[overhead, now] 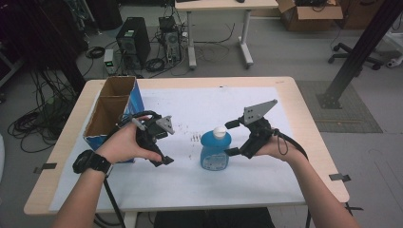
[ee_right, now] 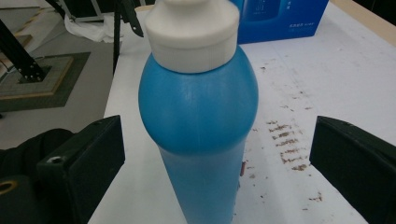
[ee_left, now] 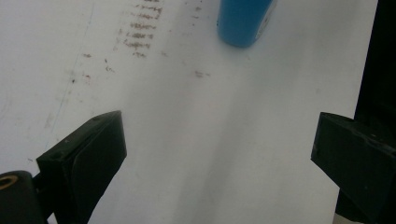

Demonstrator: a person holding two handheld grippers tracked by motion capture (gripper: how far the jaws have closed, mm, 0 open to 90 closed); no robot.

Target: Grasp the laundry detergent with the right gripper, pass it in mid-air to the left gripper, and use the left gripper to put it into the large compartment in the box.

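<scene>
1. high view: i see my right gripper (overhead: 231,138) with its jaws spread wide and nothing between them yet, standing on either side of the neck and shoulder of the upright blue plastic bottle with a white screw cap (overhead: 215,150). the bottle stands on the white paper sheet (overhead: 199,185) covering the light wooden table (overhead: 313,142), just ahead of those fingertips. my left gripper (overhead: 167,142) hangs near the bottle's other side, apart from it, also released. behind its fingers sits the open blue cardboard box with a brown inside (overhead: 114,111).

2. left gripper view: my two black fingers (ee_left: 84,158) stand wide apart with bare white sheet between them. the bottle's blue base (ee_left: 243,23) is well ahead of the tips and a little toward the right finger. brown scuff marks (ee_left: 140,32) lie ahead of the left finger.

3. right gripper view: the bottle (ee_right: 198,121) fills the gap between my open fingers (ee_right: 84,158), centred, with daylight on both sides; neither pad touches it. the cap (ee_right: 191,32) rises above the tips. the blue box (ee_right: 280,18) is far beyond.

4. progress, as i judge it: the approach on the bottle looks done and aligned. closing on the body, lifting and placing are all left, so the work is at an early stage.
</scene>
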